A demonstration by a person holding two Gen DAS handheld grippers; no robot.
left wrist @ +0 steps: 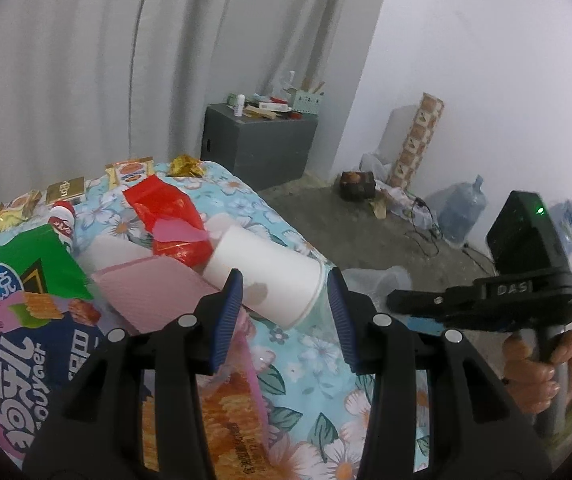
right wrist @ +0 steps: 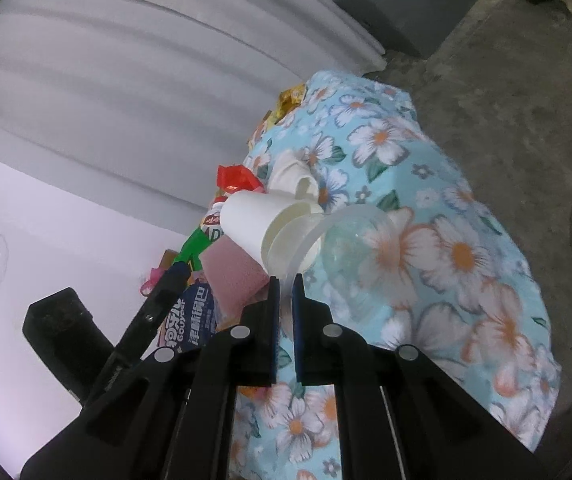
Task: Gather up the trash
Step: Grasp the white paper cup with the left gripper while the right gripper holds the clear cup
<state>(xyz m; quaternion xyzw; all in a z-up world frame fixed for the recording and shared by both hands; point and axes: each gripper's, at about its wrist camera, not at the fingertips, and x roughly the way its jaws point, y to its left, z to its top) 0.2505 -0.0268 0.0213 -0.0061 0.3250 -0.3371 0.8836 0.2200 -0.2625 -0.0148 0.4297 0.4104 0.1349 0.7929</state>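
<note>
Lying sideways between the spread left gripper (left wrist: 283, 312) fingers, white paper cup (left wrist: 265, 276) points rim rightward; right gripper (right wrist: 286, 300) seems clamped on the clear plastic cup (right wrist: 350, 240).

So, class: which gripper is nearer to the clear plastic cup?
Right. The right gripper is shut on the rim of the clear plastic cup. The left gripper is open around the white paper cup beside it.

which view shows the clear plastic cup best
The right wrist view. There the clear plastic cup lies sideways on the floral cloth, its rim gripped by the right gripper. The left wrist view shows only part of it, behind that gripper's own right finger.
</note>
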